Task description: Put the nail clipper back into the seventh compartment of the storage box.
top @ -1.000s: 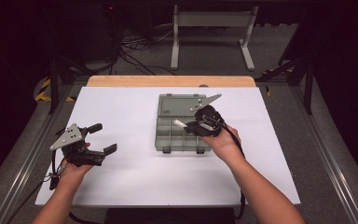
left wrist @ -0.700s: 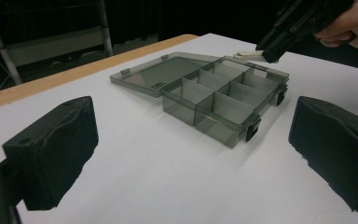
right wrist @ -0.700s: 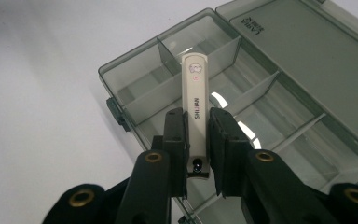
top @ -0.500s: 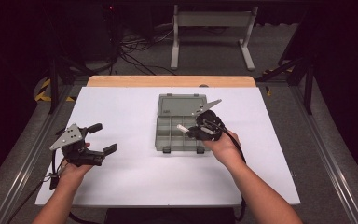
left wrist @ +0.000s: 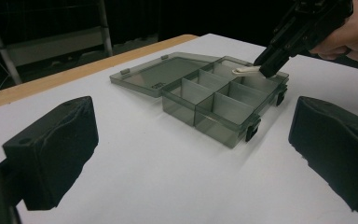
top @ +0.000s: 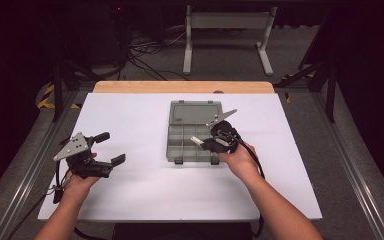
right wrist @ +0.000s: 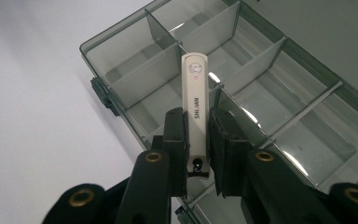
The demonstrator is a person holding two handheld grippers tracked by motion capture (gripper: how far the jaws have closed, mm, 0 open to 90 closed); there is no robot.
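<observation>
White desk [top: 145,190]: right gripper [right wrist: 196,140] clamped on nail clipper [right wrist: 196,100], poised over organizer box [top: 180,150]; left gripper [top: 107,148] apart, idle. Risk: clipper straddles a divider, tips out on release.

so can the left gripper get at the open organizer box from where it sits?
Probably yes. The left gripper hovers open with bare table between it and the organizer box. The right gripper, holding a nail clipper, crowds only the box's far side.

Right tool [right wrist: 196,140] clamped, angled down; left tool [top: 105,148] agape, level.
</observation>
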